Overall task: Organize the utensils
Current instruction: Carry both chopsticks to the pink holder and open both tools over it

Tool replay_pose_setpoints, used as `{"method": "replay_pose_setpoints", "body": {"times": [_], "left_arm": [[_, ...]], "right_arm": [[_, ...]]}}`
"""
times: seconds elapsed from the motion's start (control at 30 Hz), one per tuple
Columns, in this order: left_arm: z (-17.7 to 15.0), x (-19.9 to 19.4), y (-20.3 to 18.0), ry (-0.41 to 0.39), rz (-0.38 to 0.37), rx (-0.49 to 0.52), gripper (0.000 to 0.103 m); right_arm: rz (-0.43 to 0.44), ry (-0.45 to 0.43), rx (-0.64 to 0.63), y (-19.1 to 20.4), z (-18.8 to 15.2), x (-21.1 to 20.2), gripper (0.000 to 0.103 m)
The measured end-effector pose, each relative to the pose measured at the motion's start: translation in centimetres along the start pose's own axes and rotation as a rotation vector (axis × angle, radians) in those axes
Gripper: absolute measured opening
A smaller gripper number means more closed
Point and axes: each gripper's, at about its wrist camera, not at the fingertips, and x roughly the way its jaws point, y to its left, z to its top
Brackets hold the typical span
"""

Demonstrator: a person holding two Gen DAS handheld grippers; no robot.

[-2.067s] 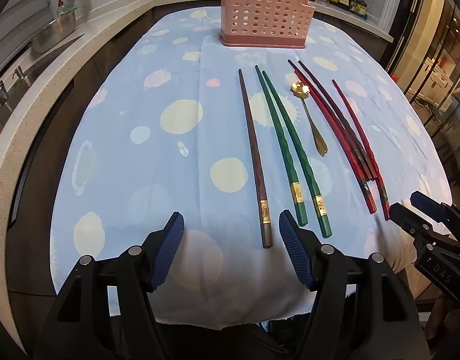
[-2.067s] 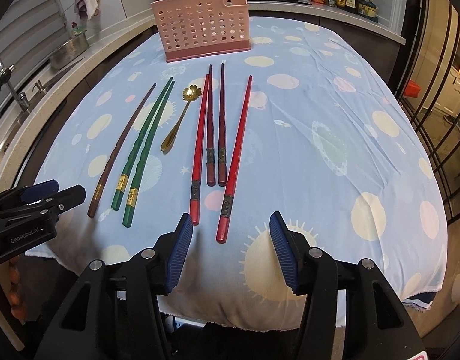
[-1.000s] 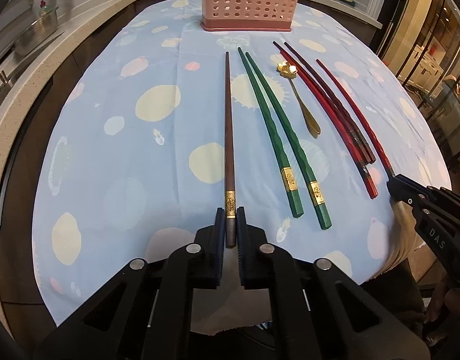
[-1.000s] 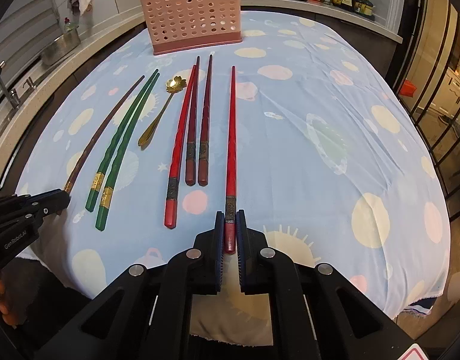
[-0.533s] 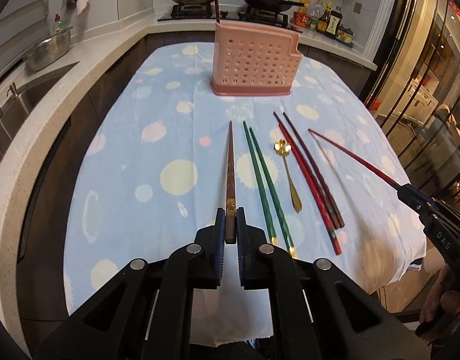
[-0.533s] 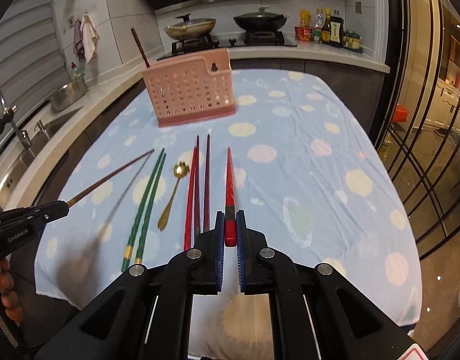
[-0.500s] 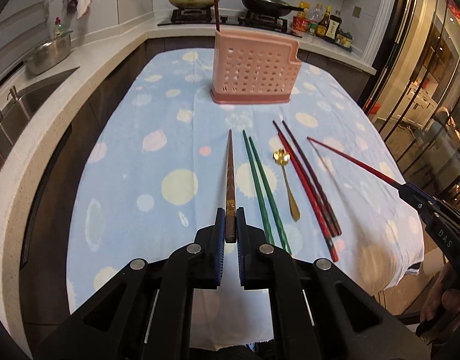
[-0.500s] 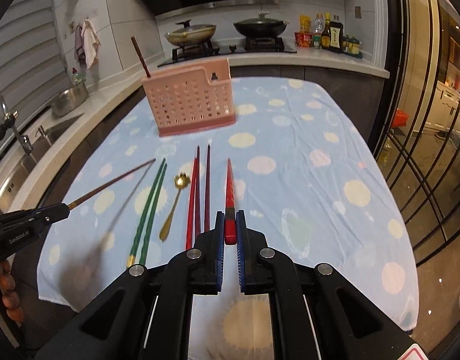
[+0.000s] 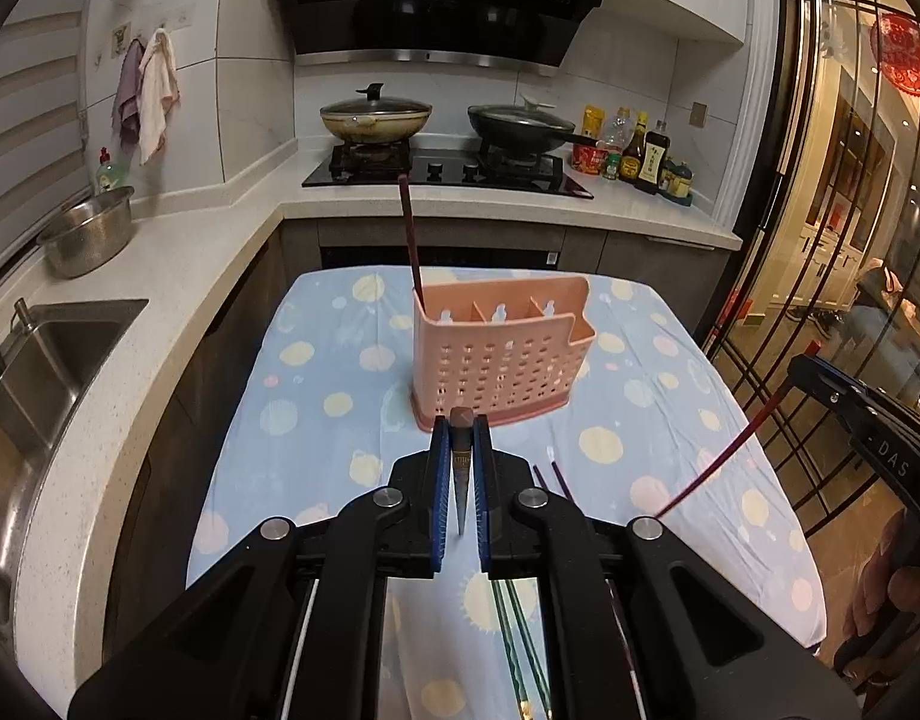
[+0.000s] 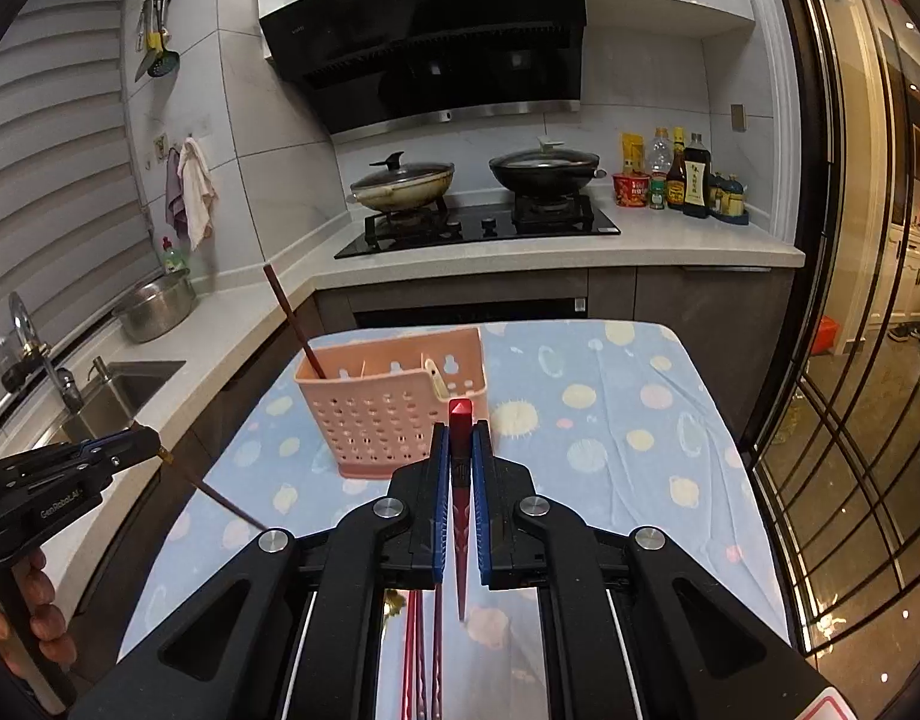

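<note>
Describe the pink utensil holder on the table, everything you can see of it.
The pink utensil holder looks like plastic, a rectangular caddy with rows of small holes through its front wall and a thicker base. Dividers split the inside into compartments, and one end of the front wall steps down lower. It stands upright on the spotted blue tablecloth near the table's far end. One dark brown chopstick leans out of its left end compartment; the others look empty.
</note>
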Motion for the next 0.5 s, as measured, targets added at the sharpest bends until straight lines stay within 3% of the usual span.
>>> {"method": "replay_pose_setpoints", "body": {"times": [0.5], "left_arm": [[12.3, -1.2, -1.1, -0.223, -0.008, 0.014, 0.007]], "right_arm": [[0.092, -0.191, 0.028, 1.6, 11.3, 2.2, 0.007]]}}
